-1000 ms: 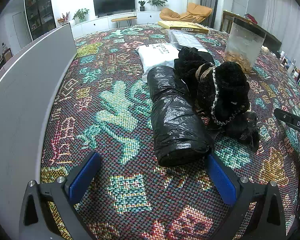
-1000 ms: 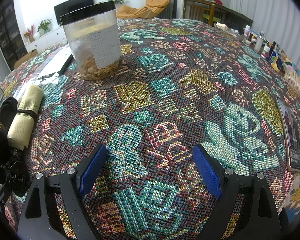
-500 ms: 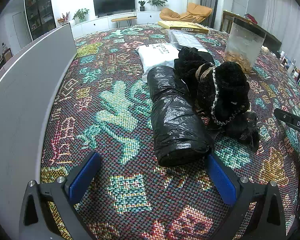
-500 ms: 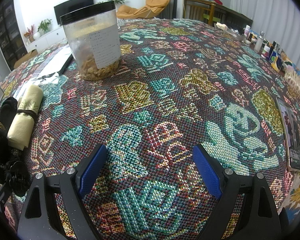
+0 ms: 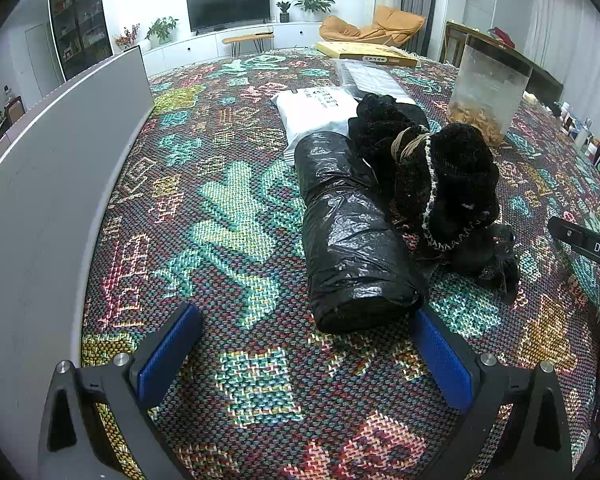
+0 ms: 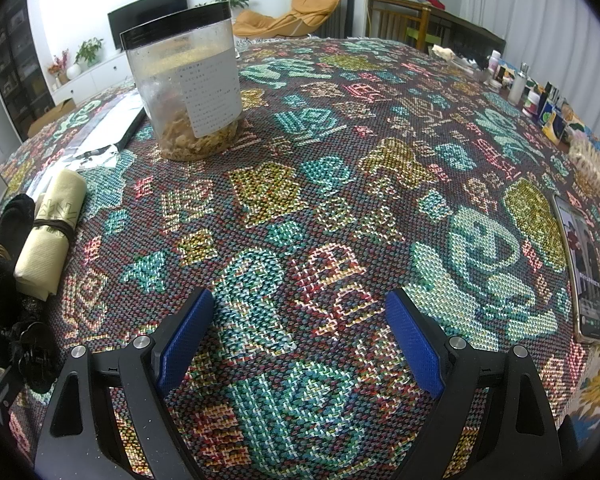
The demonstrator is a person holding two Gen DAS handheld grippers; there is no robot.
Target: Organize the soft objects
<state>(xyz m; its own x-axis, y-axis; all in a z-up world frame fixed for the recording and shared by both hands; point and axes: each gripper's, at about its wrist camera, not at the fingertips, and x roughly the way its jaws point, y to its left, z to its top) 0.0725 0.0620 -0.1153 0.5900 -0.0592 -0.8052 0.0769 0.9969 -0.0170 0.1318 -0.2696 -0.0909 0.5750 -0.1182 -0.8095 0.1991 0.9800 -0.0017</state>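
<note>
Left wrist view: the left gripper hovers with jaws spread wide and empty, nothing sorted yet by the look of it. The black plastic-wrapped roll lies just ahead, long axis running away from the camera, black fuzzy bundle touching its right side.

Right wrist view: the right gripper, jaws spread, faces bare cloth; a cream fabric roll lies far left, pointing toward the clear jar.
</note>
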